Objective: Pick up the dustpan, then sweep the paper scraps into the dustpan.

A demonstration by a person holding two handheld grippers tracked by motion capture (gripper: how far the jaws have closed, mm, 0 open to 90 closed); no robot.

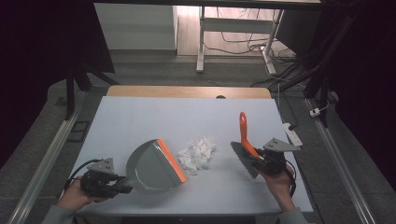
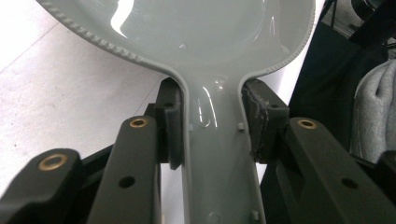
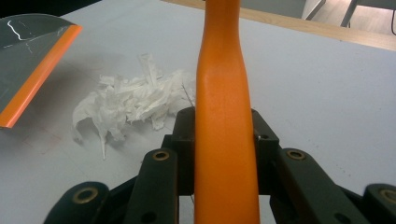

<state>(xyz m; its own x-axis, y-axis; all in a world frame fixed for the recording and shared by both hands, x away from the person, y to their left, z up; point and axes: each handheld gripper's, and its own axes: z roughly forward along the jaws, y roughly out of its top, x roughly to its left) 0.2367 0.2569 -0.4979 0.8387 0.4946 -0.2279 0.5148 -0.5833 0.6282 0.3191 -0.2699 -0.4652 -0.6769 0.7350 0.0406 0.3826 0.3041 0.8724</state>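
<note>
High view: we hold the dustpan (image 1: 152, 166) at seven o'clock, brush (image 1: 244, 148) at four, paper scraps (image 1: 198, 153) between, unswept; left gripper view: left gripper (image 2: 212, 126) clamps the pan's handle; right gripper view: right gripper (image 3: 223, 140) squeezes the brush's orange handle; sweeping remains.

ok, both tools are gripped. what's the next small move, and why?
Probably bring the brush in from the right toward the paper scraps and start pushing them left. The right gripper is shut on its orange handle, the left gripper is shut on the dustpan, and the pan's orange lip sits just left of the pile, which lies apart from the brush.
</note>
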